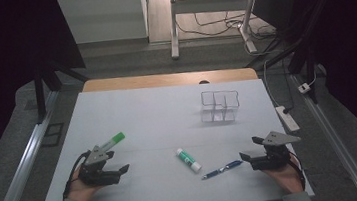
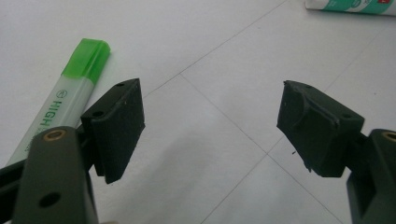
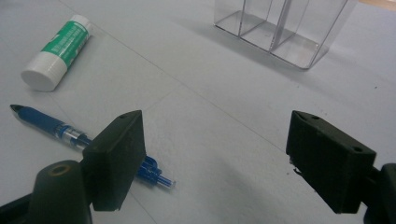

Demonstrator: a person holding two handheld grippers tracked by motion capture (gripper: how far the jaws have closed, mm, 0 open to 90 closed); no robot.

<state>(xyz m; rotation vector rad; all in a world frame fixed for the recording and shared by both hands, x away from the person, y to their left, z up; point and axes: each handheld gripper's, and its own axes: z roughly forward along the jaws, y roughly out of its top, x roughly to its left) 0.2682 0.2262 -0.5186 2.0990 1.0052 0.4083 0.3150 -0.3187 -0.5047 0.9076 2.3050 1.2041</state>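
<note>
On the white desk (image 1: 158,117) I am looking at three small stationery pieces and a clear organiser (image 1: 220,106) sitting toward one o'clock. I am holding the left gripper (image 1: 116,172) at eight o'clock with its jaws standing wide and empty; the green highlighter (image 1: 113,140) is lying just beside it, at its ten o'clock in the left gripper view. I am keeping the right gripper (image 1: 249,157) at four o'clock, jaws equally wide with nothing between them, and the blue pen (image 1: 221,169) is lying just off its left jaw, tip pointing away. The glue stick (image 1: 188,160) is resting between the two grippers, near six o'clock.

I am judging all three as light, stiff and smooth plastic, so they are likely rolling or slipping under a careless pinch. I am planning to take the pen across its barrel near the middle, and the highlighter across its flat white body rather than its glossy cap.
</note>
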